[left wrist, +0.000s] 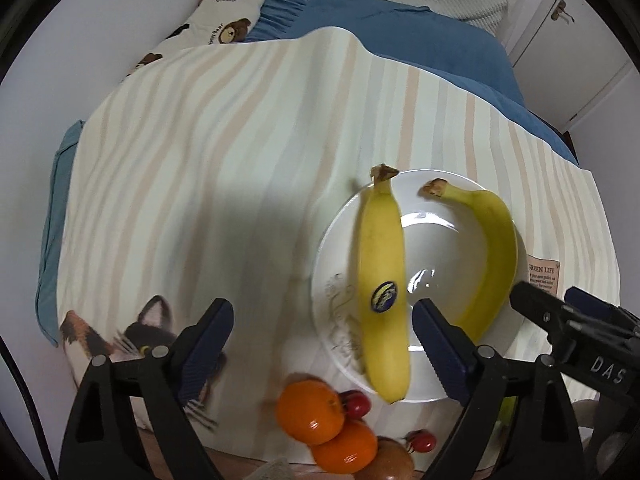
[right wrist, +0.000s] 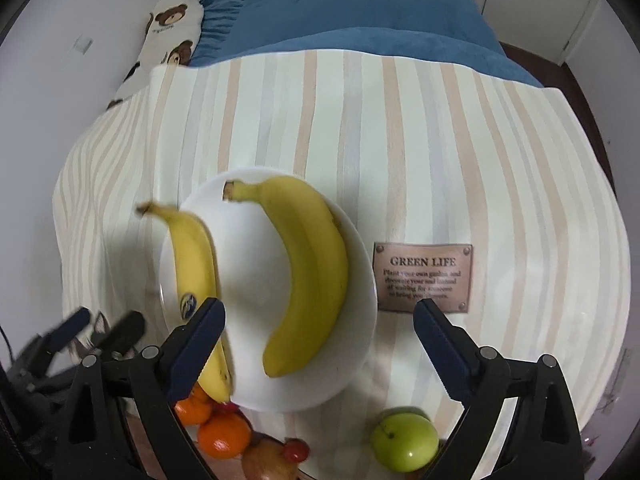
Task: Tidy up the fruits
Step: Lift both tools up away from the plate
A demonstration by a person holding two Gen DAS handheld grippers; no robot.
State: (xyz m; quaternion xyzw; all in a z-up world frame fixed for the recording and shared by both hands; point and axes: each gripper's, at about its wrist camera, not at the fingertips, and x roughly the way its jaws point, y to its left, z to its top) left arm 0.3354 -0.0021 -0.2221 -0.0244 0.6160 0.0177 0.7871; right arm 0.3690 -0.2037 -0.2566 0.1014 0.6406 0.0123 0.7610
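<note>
While both of your grippers hung above the striped cloth point(right wrist: 400, 140), the left gripper point(left wrist: 322, 344) and the right gripper point(right wrist: 320, 344) each had their ribbed dark-blue jaws spread wide apart with nothing clamped between them. On that cloth, a soft weave of pale cream, peach and grey bands, sat a glossy white plate point(right wrist: 256, 264), round and shallow, nearer its front edge than its back. Two smooth yellow bananas lay in it: the stickered banana point(left wrist: 382, 280) along the plate's left rim, its stalk end poking past the edge, and the curved banana point(right wrist: 312, 276) along the right side. A leather-look label point(right wrist: 423, 278) reading GREEN LIFE lay flat just right of the plate. By the cloth's front edge, two shiny oranges point(left wrist: 310, 412), small red cherries point(left wrist: 357, 404) and a brownish round fruit point(left wrist: 392, 460) clustered together, with a waxy green apple point(right wrist: 404, 442) further right.
</note>
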